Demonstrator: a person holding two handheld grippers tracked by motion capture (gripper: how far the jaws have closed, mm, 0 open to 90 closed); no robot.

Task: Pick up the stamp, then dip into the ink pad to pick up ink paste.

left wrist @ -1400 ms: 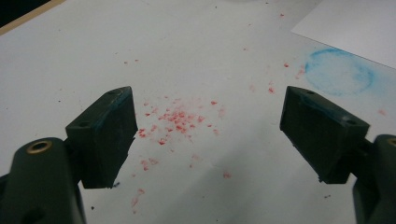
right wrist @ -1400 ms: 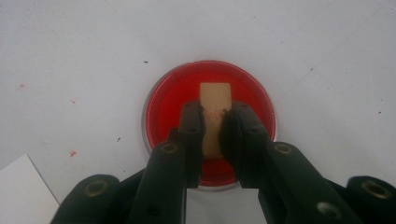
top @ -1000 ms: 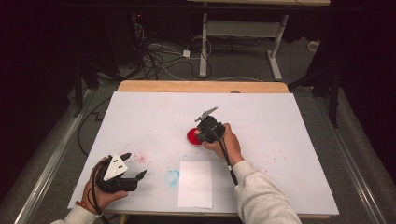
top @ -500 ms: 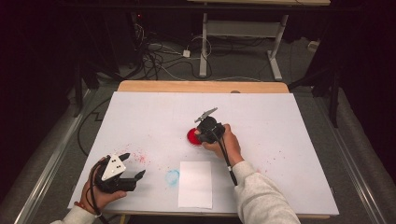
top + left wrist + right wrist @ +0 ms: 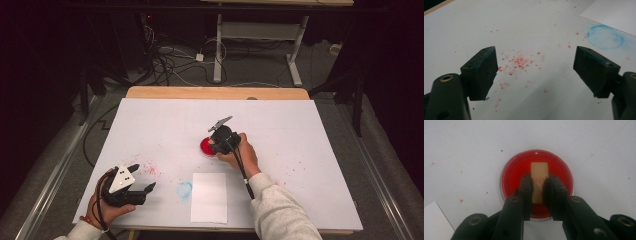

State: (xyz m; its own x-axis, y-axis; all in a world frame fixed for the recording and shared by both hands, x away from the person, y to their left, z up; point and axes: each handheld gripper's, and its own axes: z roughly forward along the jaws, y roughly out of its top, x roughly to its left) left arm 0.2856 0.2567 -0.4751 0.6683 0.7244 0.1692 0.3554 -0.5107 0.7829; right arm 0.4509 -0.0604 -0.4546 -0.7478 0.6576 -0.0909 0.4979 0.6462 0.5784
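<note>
Wooden block dipped in red paint dish

My right hand-held gripper (image 5: 538,188) clamped the wooden block (image 5: 539,178) over the red paint dish (image 5: 510,176) mid-desk (image 5: 300,130); my left hand-held gripper (image 5: 535,68) gaped near the front-left corner.

1. The right gripper (image 5: 539,187) had matt black plastic jaws with brass-coloured metal inserts.
2. The block (image 5: 539,180) clamped between them looked like pale, unfinished wood, matt and faintly grained.
3. The red dish (image 5: 536,183) was glossy, with a clear plastic-looking rim catching a highlight.
4. The table (image 5: 150,125) cover was smooth, matt white, flecked with red crumbs (image 5: 517,61).
5. The paper sheet (image 5: 209,197) was plain matt white.
6. The left gripper (image 5: 536,67) pads were matt, dark, slightly scuffed.
</note>
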